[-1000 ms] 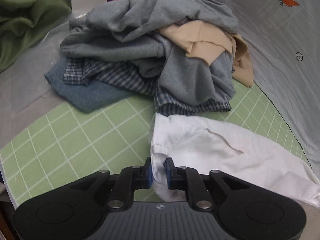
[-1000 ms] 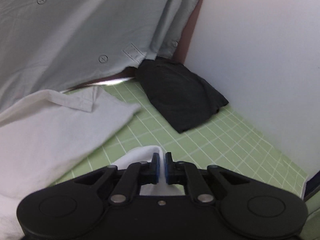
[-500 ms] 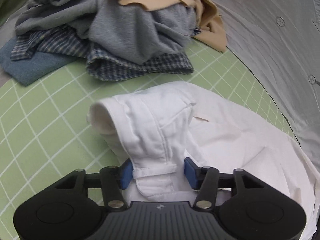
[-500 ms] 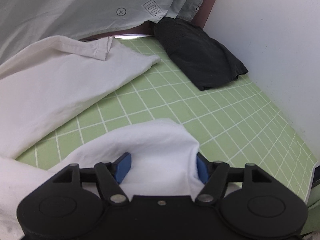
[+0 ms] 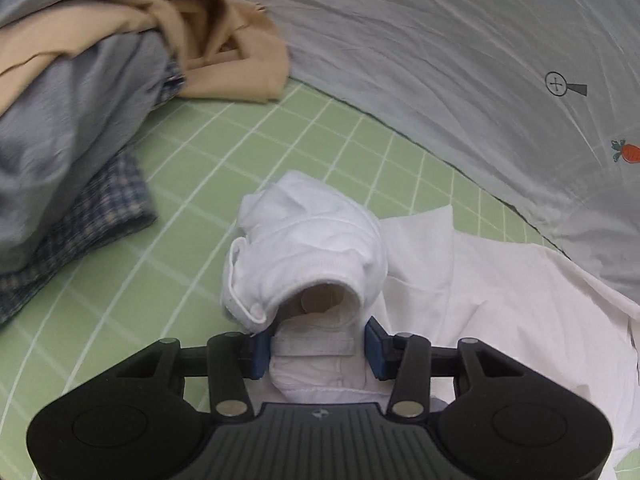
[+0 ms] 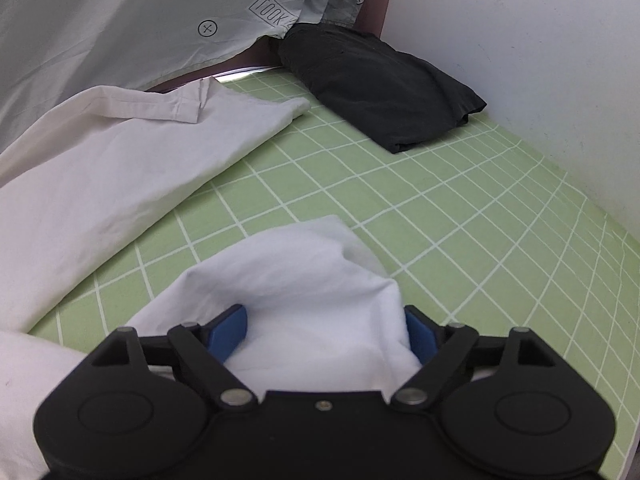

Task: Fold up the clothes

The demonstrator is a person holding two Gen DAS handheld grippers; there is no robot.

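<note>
Left gripper [image 5: 318, 350]: the jaws are spread wide, and a bunched waistband end of the white garment [image 5: 308, 248] is seen lying between the blue pads [image 5: 259, 354], which are not pressed together on it.
Right gripper [image 6: 324, 330]: the jaws are likewise held apart; a white fold [image 6: 296, 276] is draped between the blue pads [image 6: 228, 328], loose rather than pinched.
White garment: it is spread on the green grid mat [image 5: 192, 184], with one bunched end at the left gripper and the flat body running off to the right; in the right wrist view a long flat part [image 6: 120, 160] is laid across the mat toward the far left.
Green grid mat: its white lines are seen bare between the garment and the other clothes.
Clothes pile [image 5: 76, 120]: it is heaped at the far left of the left wrist view, with grey, checked and tan pieces, apart from the white garment.
Black garment [image 6: 384, 84]: it is folded and set at the far edge of the mat, beside the white wall [image 6: 540, 40].
Grey sheet [image 5: 440, 60]: it is hung behind the mat, printed with small marks and a carrot.
</note>
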